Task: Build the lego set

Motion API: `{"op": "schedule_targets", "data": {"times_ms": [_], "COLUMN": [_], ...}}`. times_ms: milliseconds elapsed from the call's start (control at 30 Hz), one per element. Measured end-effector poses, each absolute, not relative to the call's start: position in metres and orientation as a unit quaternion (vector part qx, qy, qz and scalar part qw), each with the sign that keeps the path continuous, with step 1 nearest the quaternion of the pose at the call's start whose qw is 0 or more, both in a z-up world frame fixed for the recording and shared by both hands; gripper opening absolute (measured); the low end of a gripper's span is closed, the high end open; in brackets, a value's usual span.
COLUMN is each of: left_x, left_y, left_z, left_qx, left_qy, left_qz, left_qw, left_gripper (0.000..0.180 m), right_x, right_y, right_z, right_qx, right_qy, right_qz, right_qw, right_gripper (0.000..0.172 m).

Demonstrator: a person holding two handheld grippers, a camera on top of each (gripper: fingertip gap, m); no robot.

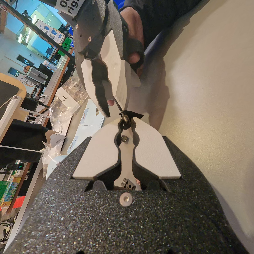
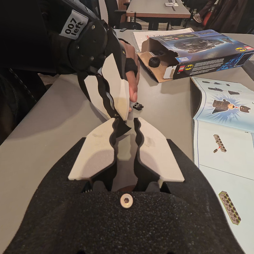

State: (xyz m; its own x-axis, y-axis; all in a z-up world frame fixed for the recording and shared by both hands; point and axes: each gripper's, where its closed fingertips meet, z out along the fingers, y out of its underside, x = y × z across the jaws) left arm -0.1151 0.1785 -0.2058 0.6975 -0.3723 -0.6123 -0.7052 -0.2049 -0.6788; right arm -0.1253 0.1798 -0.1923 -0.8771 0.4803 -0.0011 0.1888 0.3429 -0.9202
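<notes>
The black finned piece [image 1: 134,114] is being pinched by its bronze-coloured pin [image 1: 125,121] right at the tips of the left gripper [image 1: 125,121], whose jaws are being pressed nearly together on it. The fin is being left to jut out past those tips into the mouth of the right gripper [image 2: 124,119]. The right gripper's jaws are being held spread: the fin [image 2: 122,129] is lying against the left-hand pad, while the right-hand pad is standing clear of it. Since so little of the part is being gripped, and at the very tips, it is judged that it could be twisted or flicked out if it were nudged by the spread fingers. The two grippers' tips are being crowded together, so a knock between them could do the same. Just beyond the right gripper's tips a small black studded brick [image 2: 138,106] is being left on the grey table [image 2: 55,110], beside a gloved hand [image 2: 132,85]. A small round stud [image 1: 124,138] is lying between the left gripper's fingers. Further out to the right of the jaws an open instruction booklet [image 2: 226,137] is being kept flat. Beyond it is a torn blue box [image 2: 199,55] with a black tyre [image 2: 154,62] in its flap. Clear plastic bags [image 1: 66,101] are being shown off to the left, with more desks [image 2: 158,9] behind.
</notes>
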Motion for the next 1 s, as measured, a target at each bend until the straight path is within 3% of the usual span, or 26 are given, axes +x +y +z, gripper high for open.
{"op": "schedule_targets", "data": {"times_ms": [1000], "left_x": [-0.1147], "left_y": [0.1789], "left_z": [-0.2064], "left_qx": [-0.760], "left_qy": [0.356], "left_qz": [0.161], "left_qw": [0.520], "left_gripper": [0.011], "right_x": [-0.1160], "right_y": [0.1725], "right_z": [-0.1972], "right_qx": [-0.167], "right_qy": [-0.824], "right_qz": [0.520], "right_qw": [0.147], "right_gripper": [0.009]}}
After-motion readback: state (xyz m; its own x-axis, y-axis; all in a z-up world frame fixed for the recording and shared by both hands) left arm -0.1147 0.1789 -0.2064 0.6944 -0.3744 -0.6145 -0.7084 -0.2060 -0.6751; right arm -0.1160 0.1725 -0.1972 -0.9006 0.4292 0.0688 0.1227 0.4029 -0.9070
